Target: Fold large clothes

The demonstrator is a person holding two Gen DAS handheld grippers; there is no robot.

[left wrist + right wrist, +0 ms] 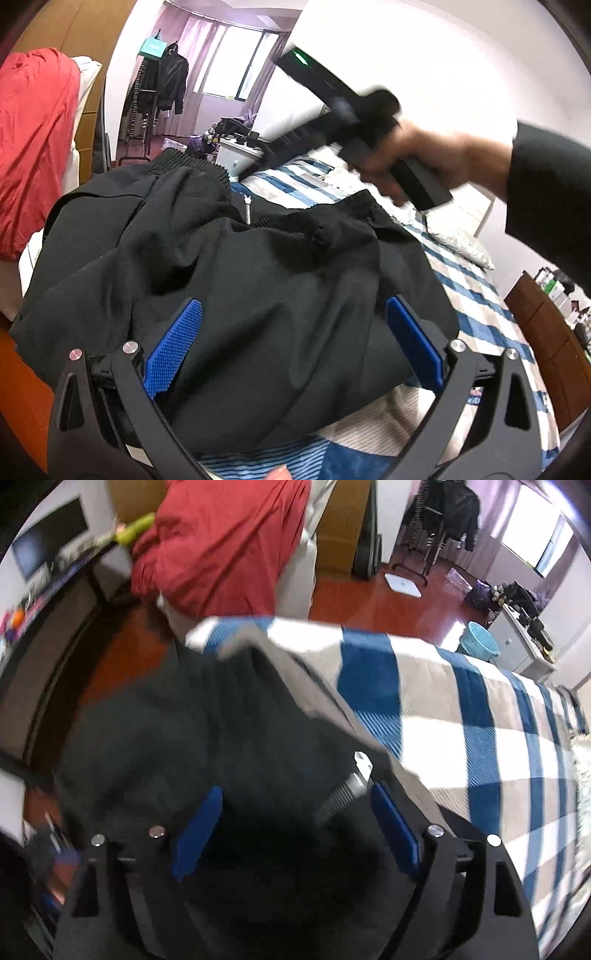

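Observation:
A black jacket (229, 266) with a ribbed hem and a silver zipper (247, 208) lies bunched on a bed with a blue-and-white checked blanket (476, 306). In the left wrist view my left gripper (295, 336) is open, its blue pads wide apart on either side of the near fabric. A person's hand (424, 158) holds the other tool above the jacket's far hem. The blurred right wrist view looks steeply down on the jacket (177, 731) and its zipper pull (364, 762). My right gripper (297, 830) is open over it, and its pads press on nothing.
A red garment (33, 147) hangs over pale furniture left of the bed. A rack of dark coats (162, 85) stands by the window. A blue bucket (478, 638) and a white cabinet (517, 642) sit on the red-brown floor. A wooden dresser (546, 350) flanks the bed's right side.

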